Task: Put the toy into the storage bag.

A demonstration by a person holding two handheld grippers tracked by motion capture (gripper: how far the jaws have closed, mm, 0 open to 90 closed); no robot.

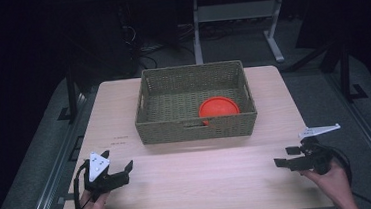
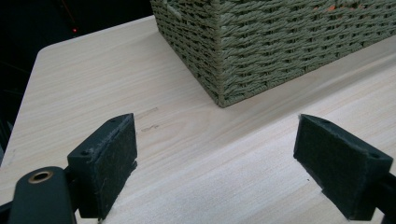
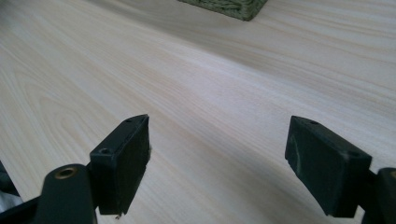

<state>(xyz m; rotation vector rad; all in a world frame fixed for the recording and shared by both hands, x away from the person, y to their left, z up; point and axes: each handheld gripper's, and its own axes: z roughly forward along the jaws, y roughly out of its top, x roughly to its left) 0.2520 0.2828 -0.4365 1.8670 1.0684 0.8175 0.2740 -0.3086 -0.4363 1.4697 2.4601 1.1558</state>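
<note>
Wooden table [image 1: 194, 179] bears woven basket [image 1: 195, 129] (orange plate [image 1: 218, 107] inside).

A woven basket [image 1: 197, 126] in dull olive green, its walls patterned in tight horizontal rows of braided cord, stood on a pale, light-wood table [image 1: 190, 184] with fine lengthwise grain. Inside the basket, toward its front right corner, lay a bright orange-red round plate [image 1: 218, 107]. In front of the basket, to either side, the left gripper [image 1: 119, 165] and the right gripper [image 1: 286, 156] were matte black, each topped by a light grey three-cornered plate. The surroundings beyond the basket were dark.
</note>
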